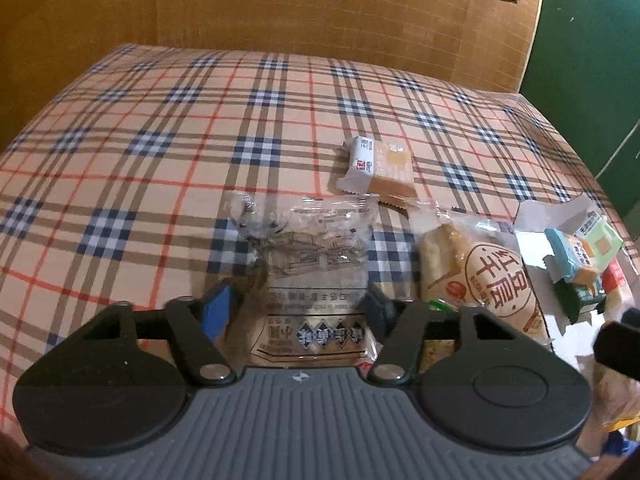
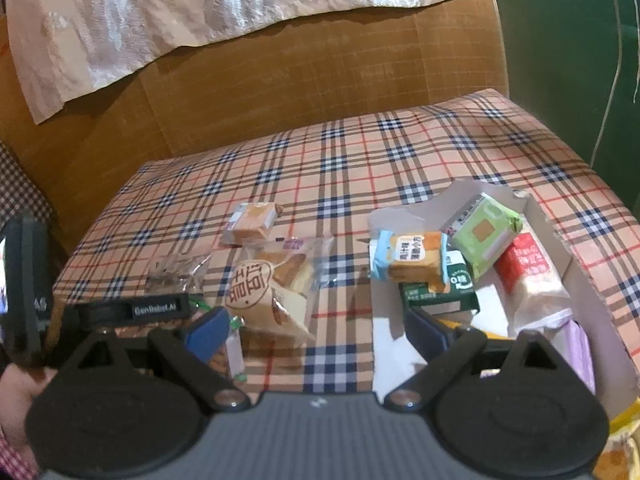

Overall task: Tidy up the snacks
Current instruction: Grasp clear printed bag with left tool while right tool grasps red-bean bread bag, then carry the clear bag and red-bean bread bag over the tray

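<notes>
Left gripper [image 1: 298, 312] wide astride clear packet [image 1: 310, 276] — right gripper [image 2: 316, 330] wide, empty, by snack box [image 2: 576, 276].

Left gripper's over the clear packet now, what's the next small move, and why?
Probably close the left gripper on the clear packet. Its fingers stand open on either side of the packet, which lies flat on the plaid cloth, outside the white box that already holds several snacks.

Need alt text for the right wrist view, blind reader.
The open right gripper hovers over a plaid tablecloth, beside a white cardboard box holding several wrapped snacks. Left of it lie a red-bean bread packet, a small cake packet and the left gripper.
</notes>
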Demonstrator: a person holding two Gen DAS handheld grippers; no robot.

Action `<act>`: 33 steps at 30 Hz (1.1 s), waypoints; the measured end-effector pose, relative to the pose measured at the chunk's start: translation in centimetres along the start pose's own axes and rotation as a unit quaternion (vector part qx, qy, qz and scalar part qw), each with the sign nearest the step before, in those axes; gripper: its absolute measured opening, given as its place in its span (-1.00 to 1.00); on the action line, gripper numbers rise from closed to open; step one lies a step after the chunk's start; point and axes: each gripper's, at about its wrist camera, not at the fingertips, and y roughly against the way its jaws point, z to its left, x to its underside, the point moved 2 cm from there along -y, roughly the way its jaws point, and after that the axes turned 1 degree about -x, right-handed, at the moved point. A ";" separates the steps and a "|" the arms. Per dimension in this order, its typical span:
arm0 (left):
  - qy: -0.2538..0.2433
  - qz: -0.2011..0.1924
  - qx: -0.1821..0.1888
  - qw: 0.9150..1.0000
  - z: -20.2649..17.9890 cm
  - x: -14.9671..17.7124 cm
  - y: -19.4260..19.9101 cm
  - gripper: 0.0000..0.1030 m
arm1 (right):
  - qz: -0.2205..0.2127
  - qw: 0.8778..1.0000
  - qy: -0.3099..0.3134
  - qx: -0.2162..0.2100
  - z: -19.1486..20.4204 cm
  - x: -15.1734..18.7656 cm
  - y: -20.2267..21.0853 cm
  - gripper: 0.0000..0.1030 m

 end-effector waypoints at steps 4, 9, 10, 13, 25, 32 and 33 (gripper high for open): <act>-0.007 -0.006 0.003 1.000 0.7 0.3 0.3 0.25 | 0.010 1.000 0.003 0.001 0.5 -0.4 -1.4 0.83; -0.004 -0.022 -0.017 1.000 2.2 0.9 2.0 0.11 | 0.028 1.000 -0.002 -0.007 1.7 -0.9 -3.6 0.83; -0.005 -0.023 -0.023 0.999 2.4 1.1 2.3 0.10 | 0.033 0.999 0.000 -0.008 2.1 -1.1 -4.2 0.83; 0.015 -0.020 -0.011 1.000 3.5 1.5 2.8 0.10 | 0.045 0.999 0.010 -0.007 3.5 -1.4 -5.9 0.81; 0.022 -0.029 0.000 0.999 3.6 2.5 4.0 0.10 | 0.087 0.995 0.031 0.042 3.7 -1.1 -10.1 0.31; 0.019 -0.045 -0.005 0.999 3.5 2.9 5.9 0.10 | 0.065 0.996 0.046 0.031 3.3 -0.6 -8.2 0.22; 0.019 -0.048 -0.005 0.999 3.4 3.0 6.3 0.10 | 0.059 0.997 0.048 0.029 3.3 -0.7 -7.7 0.22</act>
